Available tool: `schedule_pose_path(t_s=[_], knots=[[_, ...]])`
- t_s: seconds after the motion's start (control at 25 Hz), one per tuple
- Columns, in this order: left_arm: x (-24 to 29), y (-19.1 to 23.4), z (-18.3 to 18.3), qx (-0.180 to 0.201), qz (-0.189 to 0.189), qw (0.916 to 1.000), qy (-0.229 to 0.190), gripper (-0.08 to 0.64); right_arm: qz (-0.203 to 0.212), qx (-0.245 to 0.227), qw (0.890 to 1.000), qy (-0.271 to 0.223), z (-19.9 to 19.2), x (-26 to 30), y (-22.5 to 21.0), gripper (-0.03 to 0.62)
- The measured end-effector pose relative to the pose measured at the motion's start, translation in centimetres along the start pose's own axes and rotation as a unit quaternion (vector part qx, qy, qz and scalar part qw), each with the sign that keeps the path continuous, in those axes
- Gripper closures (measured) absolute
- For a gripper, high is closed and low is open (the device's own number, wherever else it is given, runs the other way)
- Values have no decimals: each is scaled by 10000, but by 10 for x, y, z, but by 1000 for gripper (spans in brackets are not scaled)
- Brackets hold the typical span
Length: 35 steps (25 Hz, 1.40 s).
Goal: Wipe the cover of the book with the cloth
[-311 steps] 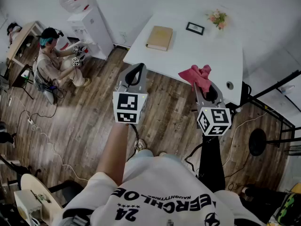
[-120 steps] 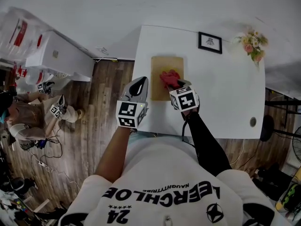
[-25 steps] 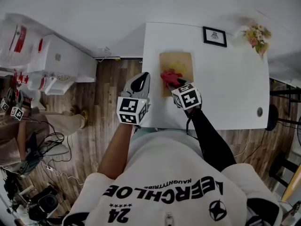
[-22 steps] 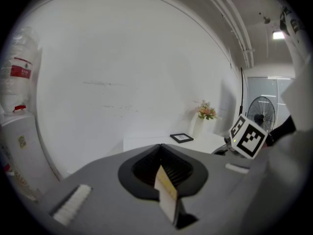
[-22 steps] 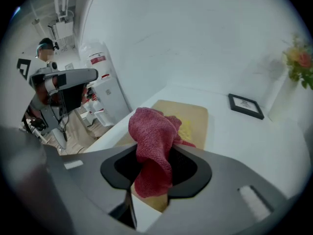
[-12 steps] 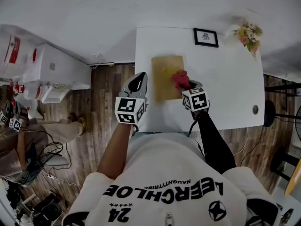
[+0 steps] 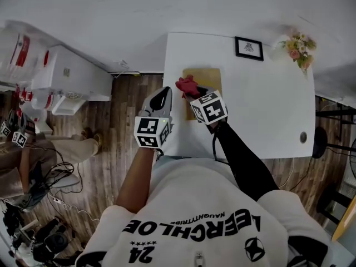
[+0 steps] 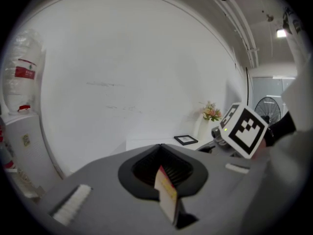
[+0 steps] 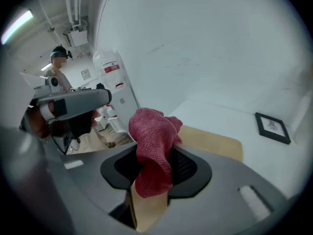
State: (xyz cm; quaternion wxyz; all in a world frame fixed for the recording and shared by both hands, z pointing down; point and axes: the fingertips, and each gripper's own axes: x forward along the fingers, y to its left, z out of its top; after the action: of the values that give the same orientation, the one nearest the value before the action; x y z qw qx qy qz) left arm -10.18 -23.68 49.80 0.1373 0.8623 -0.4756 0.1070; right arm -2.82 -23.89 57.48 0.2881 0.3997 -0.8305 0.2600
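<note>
Book (image 7: 211, 78) lies flat on table (image 7: 261, 104), back-left part. Cloth (image 7: 187, 85) clenched in R gripper (image 7: 193, 92) at book's left edge; contact w/ cover unclear. L gripper (image 7: 161, 98) closed, empty, idle. Press cloth down flat, sweep full cover w/ even strokes.

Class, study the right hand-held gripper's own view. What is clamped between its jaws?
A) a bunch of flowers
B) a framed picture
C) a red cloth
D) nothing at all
C: the red cloth is pinched in the right hand-held gripper, its jaws closed on it, and it bunches up above them in front of the tan book.
</note>
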Motion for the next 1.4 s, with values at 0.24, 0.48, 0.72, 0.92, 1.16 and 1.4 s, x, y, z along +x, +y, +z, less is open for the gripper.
schedule_pose_path(t_s=[0.24, 0.48, 0.72, 0.92, 1.16, 1.4], knots=[[-18, 16, -9, -92, 425, 9990, 43, 506, 147, -353, 9984, 404, -15, 32, 12, 454], [-22, 20, -14, -170, 621, 9979, -2, 506, -198, -253, 9990, 297, -23, 9, -24, 454], [-16, 11, -7, 6, 616, 9981, -78, 506, -862, 316, 9956, 170, -44, -27, -88, 454], [-16, 3, 3, 251, 551, 9981, -65, 506, -1069, 189, 9938, -220, -37, -47, -93, 454], [-25, -8, 41, 537, 372, 9971, -379, 506, -1489, 47, 9800, -1317, -1, -100, -83, 454], [-37, -13, 87, 827, 151, 9938, -721, 506, -1842, -382, 9567, -2222, 46, -160, -45, 454]])
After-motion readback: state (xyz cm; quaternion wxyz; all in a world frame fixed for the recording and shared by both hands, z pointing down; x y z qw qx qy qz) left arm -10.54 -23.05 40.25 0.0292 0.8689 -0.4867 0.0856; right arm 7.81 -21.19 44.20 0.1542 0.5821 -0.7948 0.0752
